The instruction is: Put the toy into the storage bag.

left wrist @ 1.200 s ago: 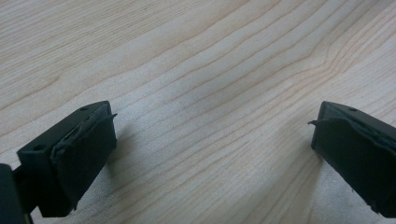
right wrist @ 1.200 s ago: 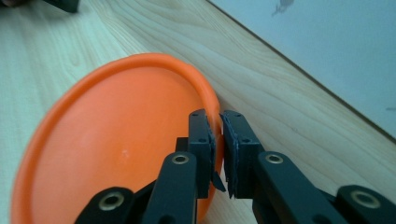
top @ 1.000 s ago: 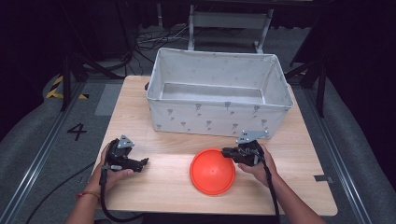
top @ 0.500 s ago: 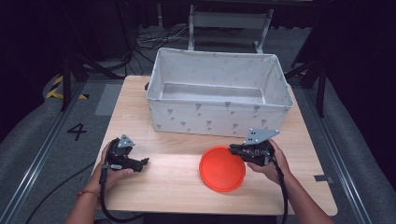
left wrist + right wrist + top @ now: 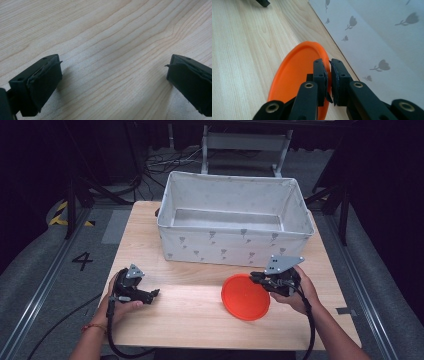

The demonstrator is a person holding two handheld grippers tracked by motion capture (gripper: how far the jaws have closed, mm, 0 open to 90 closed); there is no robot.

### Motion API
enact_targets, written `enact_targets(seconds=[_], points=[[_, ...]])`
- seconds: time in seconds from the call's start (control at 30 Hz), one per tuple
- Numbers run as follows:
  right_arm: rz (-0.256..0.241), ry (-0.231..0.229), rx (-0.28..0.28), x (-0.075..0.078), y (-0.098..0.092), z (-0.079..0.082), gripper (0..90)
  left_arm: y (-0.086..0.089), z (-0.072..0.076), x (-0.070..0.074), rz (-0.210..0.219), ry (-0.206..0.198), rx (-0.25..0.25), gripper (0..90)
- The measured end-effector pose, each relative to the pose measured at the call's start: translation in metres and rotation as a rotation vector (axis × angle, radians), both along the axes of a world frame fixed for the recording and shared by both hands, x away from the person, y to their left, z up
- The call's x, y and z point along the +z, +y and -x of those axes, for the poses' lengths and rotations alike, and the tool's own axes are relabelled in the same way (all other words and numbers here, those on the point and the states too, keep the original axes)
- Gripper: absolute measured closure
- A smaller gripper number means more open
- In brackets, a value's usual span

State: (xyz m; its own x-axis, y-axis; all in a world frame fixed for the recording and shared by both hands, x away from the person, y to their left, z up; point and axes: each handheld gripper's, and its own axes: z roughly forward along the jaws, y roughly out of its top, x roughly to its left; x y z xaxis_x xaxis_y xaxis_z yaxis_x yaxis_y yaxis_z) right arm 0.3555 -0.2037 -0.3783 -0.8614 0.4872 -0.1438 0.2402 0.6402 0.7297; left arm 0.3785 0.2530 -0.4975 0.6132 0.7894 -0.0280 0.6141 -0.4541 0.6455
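Observation:
An orange plate (image 5: pixel 245 297) lies on the wooden table (image 5: pixel 190 320) in front of the white fabric bin (image 5: pixel 232 245). My right gripper (image 5: pixel 256 278) is shut on the plate's right-hand rim. In the right gripper view the jaws pinch that rim, my right gripper (image 5: pixel 329 68) holding the plate (image 5: pixel 297 72) tilted, its far edge down on the wood. My left gripper (image 5: pixel 154 294) rests at the table's left front, held by a hand. Seen from its own camera, my left gripper (image 5: pixel 113 72) is wide open over bare wood, nothing between its fingers (image 5: pixel 40 82).
The bin (image 5: pixel 374 37), printed with grey flowers, stands close behind the plate and takes up the back half of the table; its inside looks bare. Cables trail from both grippers over the front edge. Dark floor and stands surround the table.
My right gripper has drawn the orange plate to the right and slightly toward the bin, tipping it up by its rim. The left gripper has stayed put.

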Motion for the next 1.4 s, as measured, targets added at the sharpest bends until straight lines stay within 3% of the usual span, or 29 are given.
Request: enact_targets(seconds=[0.3, 0.73, 1.23, 1.4], points=[[0.046, -0.031, 0.001, 0.016, 0.0, 0.003, 83.3, 0.0, 0.001, 0.0, -0.004, -0.003, 0.003, 0.4], [0.054, -0.092, 0.025, 0.068, -0.01, 0.012, 83.4, 0.0, 0.001, 0.0, -0.008, -0.012, 0.007, 0.5], [0.03, -0.188, 0.018, 0.154, -0.033, 0.019, 83.4, 0.0, 0.001, 0.0, -0.008, -0.015, 0.01, 0.6], [0.037, -0.204, 0.002, 0.173, -0.037, 0.016, 83.4, -0.001, 0.002, 0.0, -0.004, -0.01, 0.015, 0.6]])
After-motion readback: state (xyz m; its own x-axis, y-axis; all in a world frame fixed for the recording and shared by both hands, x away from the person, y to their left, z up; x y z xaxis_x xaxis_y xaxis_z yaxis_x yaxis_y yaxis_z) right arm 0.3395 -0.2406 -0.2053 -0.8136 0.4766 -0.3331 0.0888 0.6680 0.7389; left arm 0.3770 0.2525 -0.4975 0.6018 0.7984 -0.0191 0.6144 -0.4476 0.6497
